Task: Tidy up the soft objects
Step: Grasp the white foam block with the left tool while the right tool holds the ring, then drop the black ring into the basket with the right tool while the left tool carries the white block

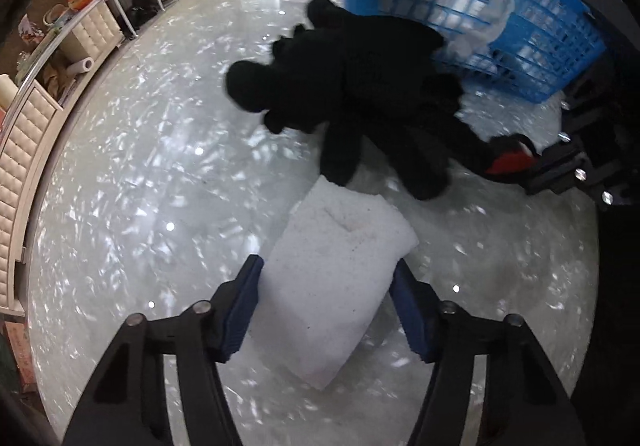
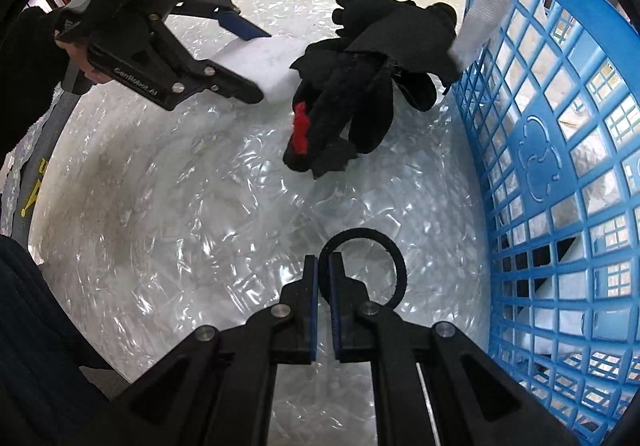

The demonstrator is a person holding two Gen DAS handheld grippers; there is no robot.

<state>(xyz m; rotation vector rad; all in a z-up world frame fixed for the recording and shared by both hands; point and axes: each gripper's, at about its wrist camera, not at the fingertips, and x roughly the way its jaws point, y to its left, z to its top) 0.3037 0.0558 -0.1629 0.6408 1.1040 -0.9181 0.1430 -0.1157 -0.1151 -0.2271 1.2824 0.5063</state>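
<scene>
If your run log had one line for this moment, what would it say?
left gripper: open around white pillow | right gripper: shut on black loop | black plush toy: on floor beside blue basket

The one thing I can read is the raised lettering "GenRobot.AI" along the black body of the left gripper (image 2: 256, 65), just behind its fingers, seen in the right wrist view. Further back from those fingers, at the left edge, a grey post (image 2: 38, 181) carries yellow marks that start with something like a "U", but the rest is too cut off to read. The blue basket (image 2: 560, 149), right of the right-hand fingers, has a moulded swirl emblem with no letters.
</scene>
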